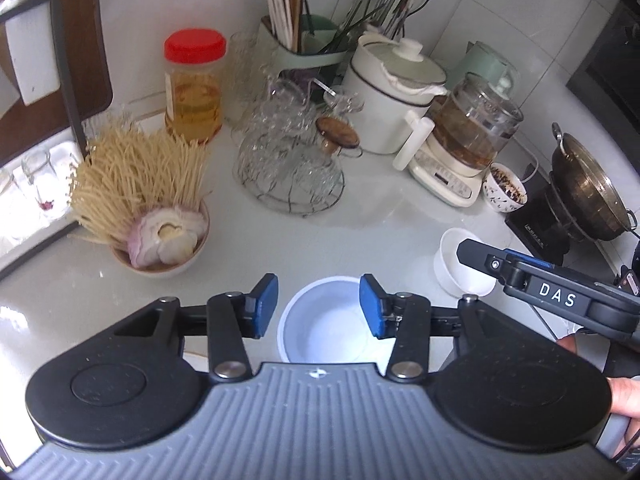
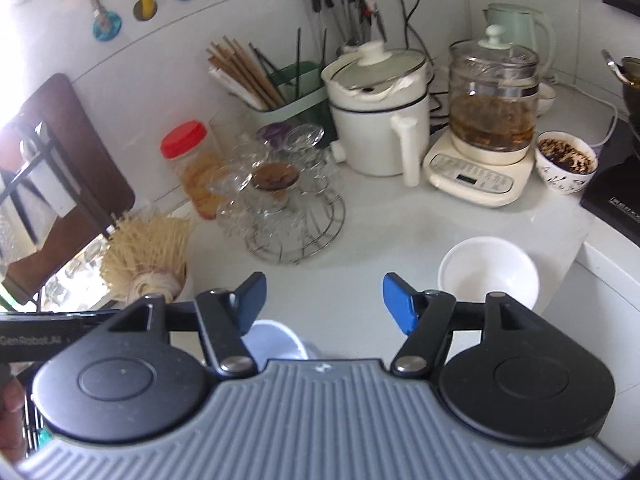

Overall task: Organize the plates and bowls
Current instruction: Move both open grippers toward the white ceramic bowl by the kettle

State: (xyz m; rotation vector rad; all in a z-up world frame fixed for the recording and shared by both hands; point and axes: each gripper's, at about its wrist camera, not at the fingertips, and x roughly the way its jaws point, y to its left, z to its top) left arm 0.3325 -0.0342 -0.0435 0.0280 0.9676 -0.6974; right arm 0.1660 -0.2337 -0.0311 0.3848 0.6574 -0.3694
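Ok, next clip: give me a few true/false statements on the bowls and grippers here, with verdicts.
1. The left gripper is clamped on a bowl. False: its jaws stand open above the pale bowl, touching nothing.
2. The right gripper is open and empty. True.
3. The white bowl stands upright on the counter. True.
4. The two empty bowls are stacked. False: they stand apart.
5. The jar has a green lid. False: the lid is red.
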